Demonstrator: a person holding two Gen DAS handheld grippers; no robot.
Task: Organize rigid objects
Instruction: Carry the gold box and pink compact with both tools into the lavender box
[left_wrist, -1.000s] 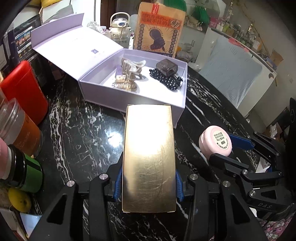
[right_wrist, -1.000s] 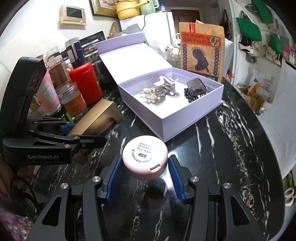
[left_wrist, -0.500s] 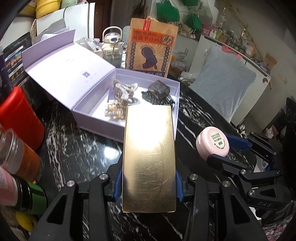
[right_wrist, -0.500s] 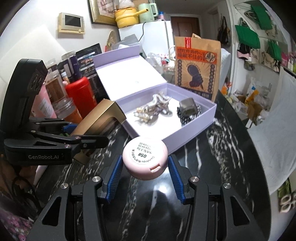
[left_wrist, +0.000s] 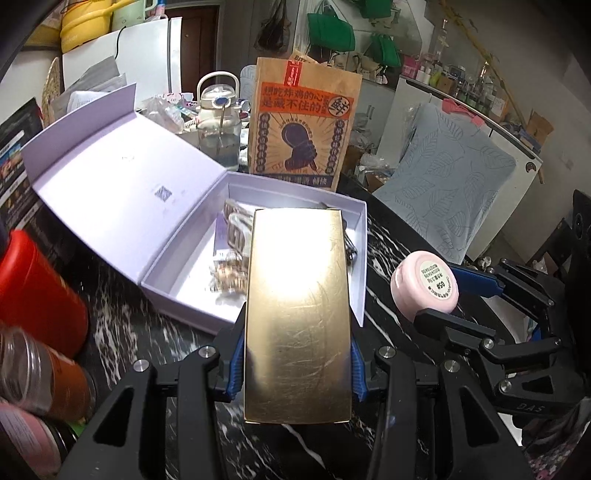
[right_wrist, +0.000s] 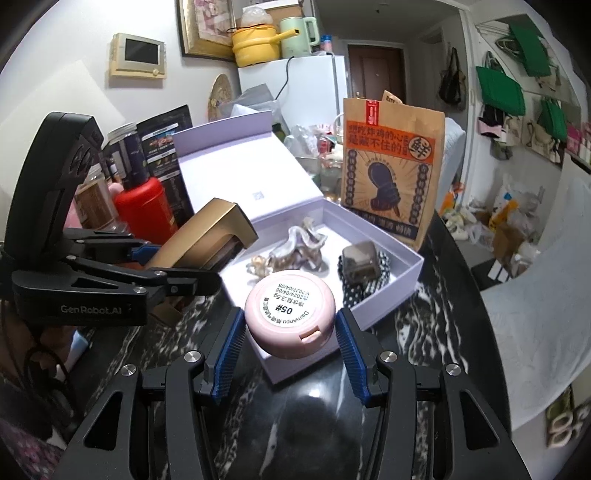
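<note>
- Left gripper clamped on a gold box, blue pads pressed on its long sides; the box's far end hangs over the near wall of the open lilac box on the black marble tabletop.
- Right gripper closed on a round pink compact, label up, held just above the lilac box's near corner.
- Lilac box already holds hair clips and a dark clip on beads; free floor looks to be at the near side.
- Our judgement for the step: we carry each piece fully past the wall, lower it onto bare floor clear of the clips, then release. We'd set one down at a time so the grippers don't crowd.
- Pose: left gripper comes in low, nearly level, box pointing forward; right gripper sits beside it on the right, tilted slightly down toward the box corner.
</note>
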